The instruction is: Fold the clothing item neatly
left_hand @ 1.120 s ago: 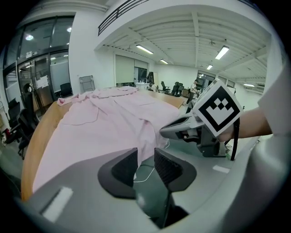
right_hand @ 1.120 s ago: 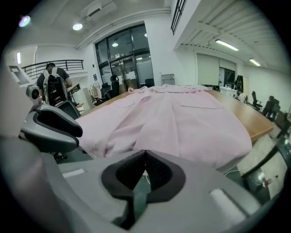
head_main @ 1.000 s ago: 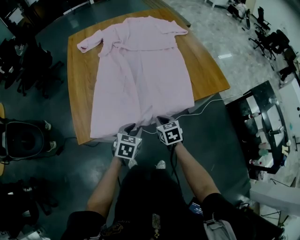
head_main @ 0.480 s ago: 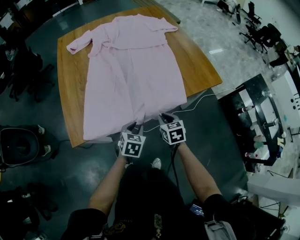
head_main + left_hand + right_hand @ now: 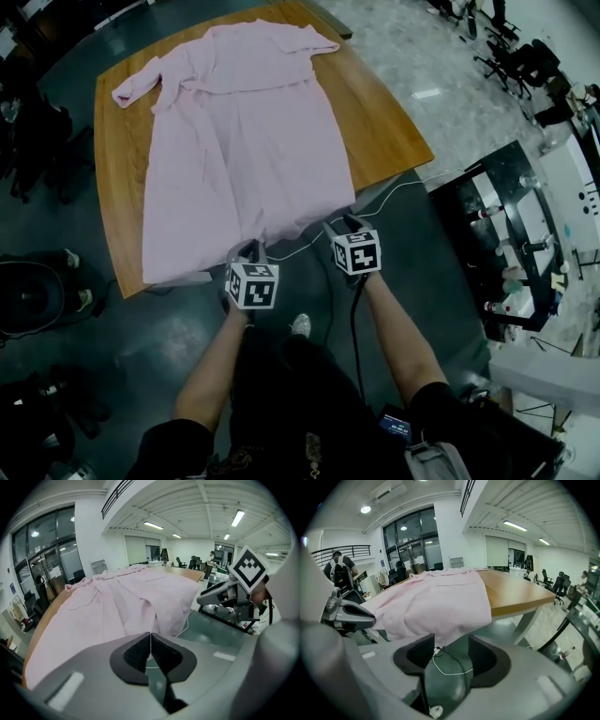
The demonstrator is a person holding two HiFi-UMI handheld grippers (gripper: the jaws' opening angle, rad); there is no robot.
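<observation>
Now your left gripper (image 5: 150,634) is pinched shut on the hem of the pale pink dress (image 5: 234,141) spread flat on the table (image 5: 384,141) ahead. Your right gripper (image 5: 452,641) has just been opening, wide around the hem.

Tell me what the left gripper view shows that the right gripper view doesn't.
Only left gripper view: the left gripper's jaws meeting, just closed shut on the pink dress hem. Only right gripper view: the right gripper's gap, jaws just opened, hem hanging unpinched there, plus a table leg. Both: the dress on the wooden table, a white cable.
</observation>
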